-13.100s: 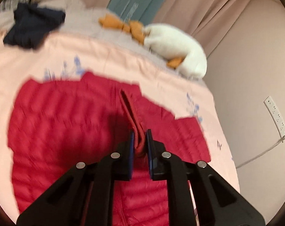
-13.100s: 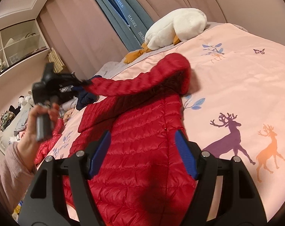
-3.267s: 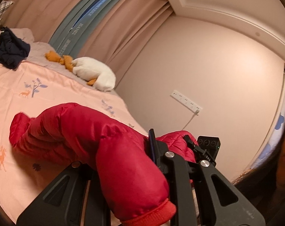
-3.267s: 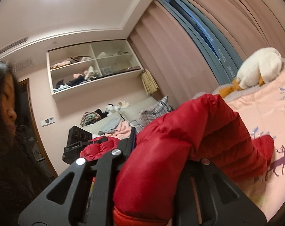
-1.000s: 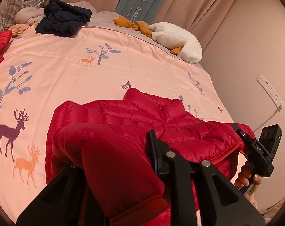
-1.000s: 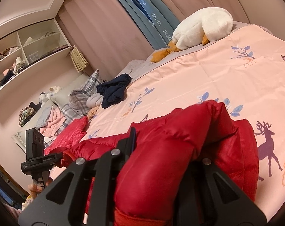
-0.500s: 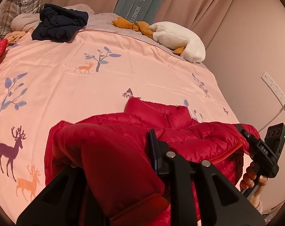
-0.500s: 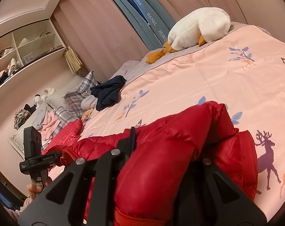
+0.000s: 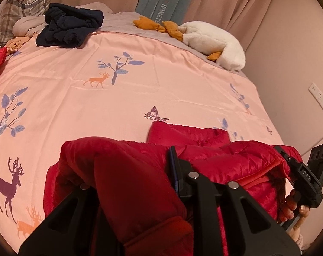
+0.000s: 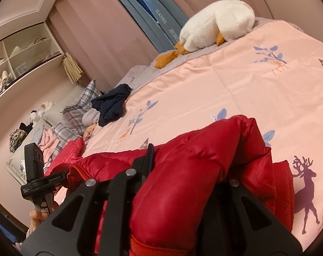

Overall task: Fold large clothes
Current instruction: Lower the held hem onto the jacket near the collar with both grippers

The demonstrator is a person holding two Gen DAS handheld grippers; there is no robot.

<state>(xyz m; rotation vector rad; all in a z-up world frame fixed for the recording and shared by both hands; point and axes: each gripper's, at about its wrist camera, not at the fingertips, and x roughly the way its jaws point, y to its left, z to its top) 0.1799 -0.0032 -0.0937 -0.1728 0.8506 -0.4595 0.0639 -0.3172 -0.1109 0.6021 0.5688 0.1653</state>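
Gripping red puffer jacket w/ both: left gripper & right gripper each clamp a corner (keeps fold edge level), low-centre of frame, over pink bedspread.

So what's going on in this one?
A person is folding a red puffer jacket on a bed with a pink printed duvet. The left tool and right tool are each shut on a bunched part of the jacket, holding it over the duvet, partly doubled over.
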